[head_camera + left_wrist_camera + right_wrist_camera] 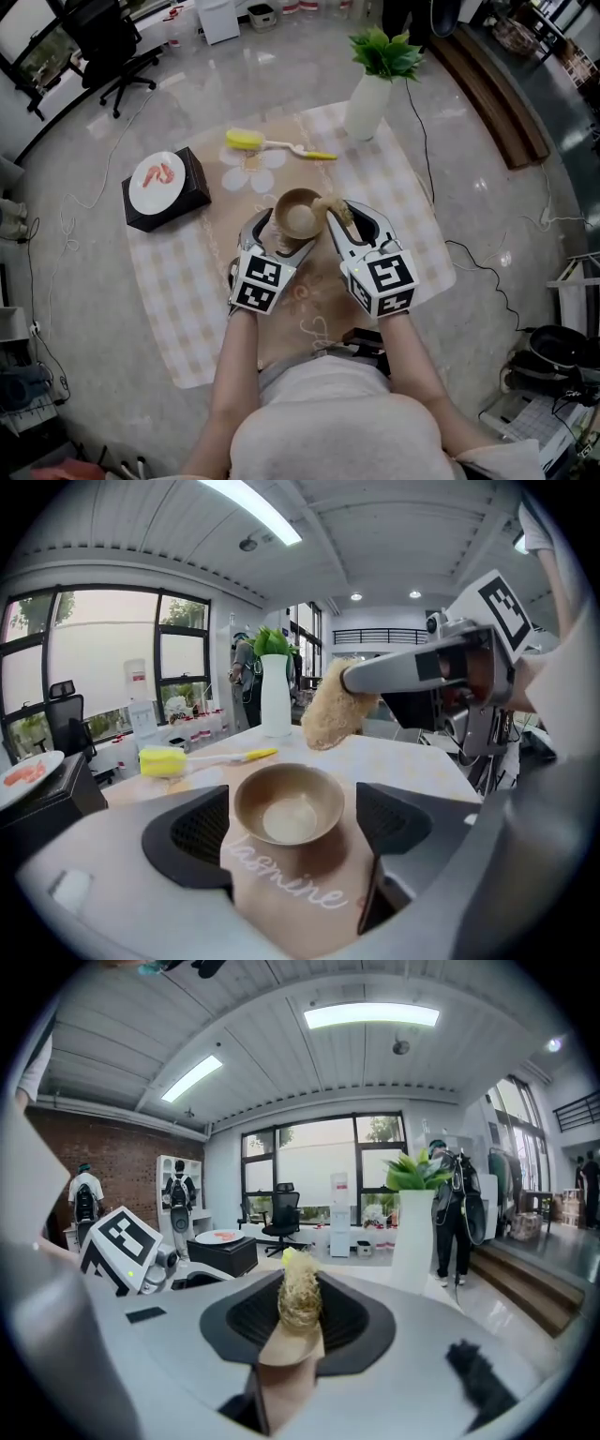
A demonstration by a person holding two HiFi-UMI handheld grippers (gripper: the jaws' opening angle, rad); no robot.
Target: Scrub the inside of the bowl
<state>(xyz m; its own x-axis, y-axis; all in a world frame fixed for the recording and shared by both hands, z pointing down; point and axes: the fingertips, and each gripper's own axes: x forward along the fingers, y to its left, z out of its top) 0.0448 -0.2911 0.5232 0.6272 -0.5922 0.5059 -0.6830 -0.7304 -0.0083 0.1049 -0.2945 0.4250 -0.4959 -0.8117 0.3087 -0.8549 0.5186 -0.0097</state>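
Checked cloth (pixel 178 281) lying under everything, bowl (pixel 300 217) sitting upright mid-cloth, left tool (pixel 277 246) spreading its jaws either side of it, right tool (pixel 339 217) pinching fibrous scrubber (pixel 326 203) just beside the bowl's right rim, yellow brush (pixel 253 141) lying farther off.

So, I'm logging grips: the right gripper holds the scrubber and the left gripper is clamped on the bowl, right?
No. The left gripper isn't clamped on the bowl: the left gripper view shows its jaws apart, the bowl between them untouched. The right gripper does hold the scrubber.
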